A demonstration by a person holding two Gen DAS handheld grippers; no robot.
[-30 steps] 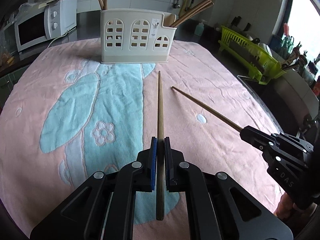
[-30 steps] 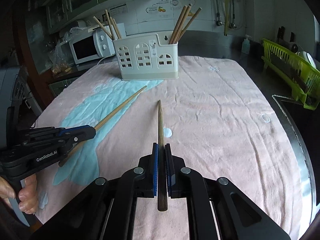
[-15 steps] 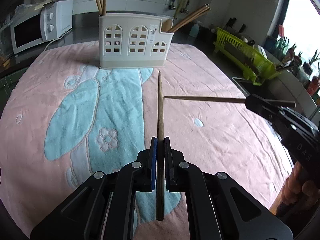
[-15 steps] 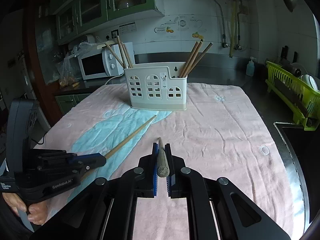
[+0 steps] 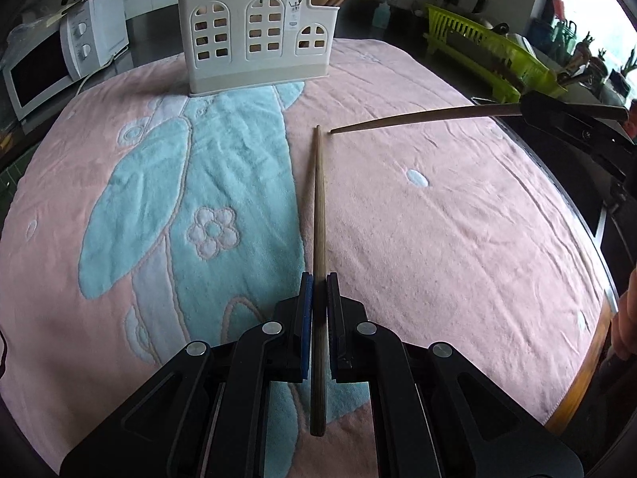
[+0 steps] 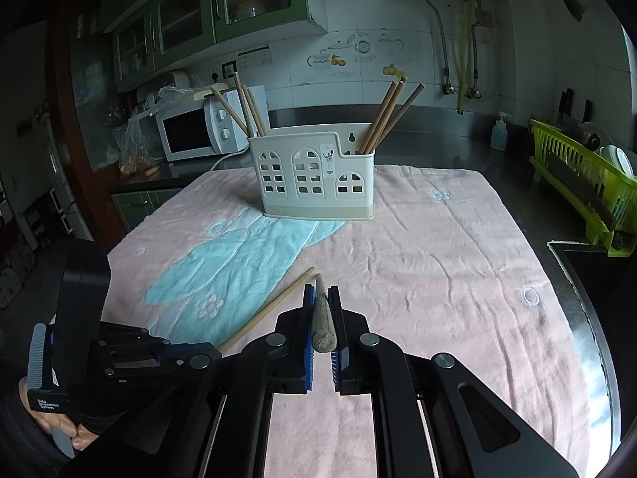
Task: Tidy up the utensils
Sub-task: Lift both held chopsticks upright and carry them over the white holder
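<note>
Since a second ago the right gripper (image 6: 320,298) has lifted, its tapered wooden chopstick (image 6: 321,320) now clear of the nubby pink towel (image 6: 458,271). The left gripper (image 5: 318,290) pinches a second chopstick (image 5: 318,207) pointing toward the cream plastic holder (image 5: 254,36).

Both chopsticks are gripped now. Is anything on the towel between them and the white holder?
Nothing visible. The left gripper and right gripper each clamp a chopstick, and only bare pink towel lies between them and the holder. Chopsticks already stand in its end compartments.
</note>
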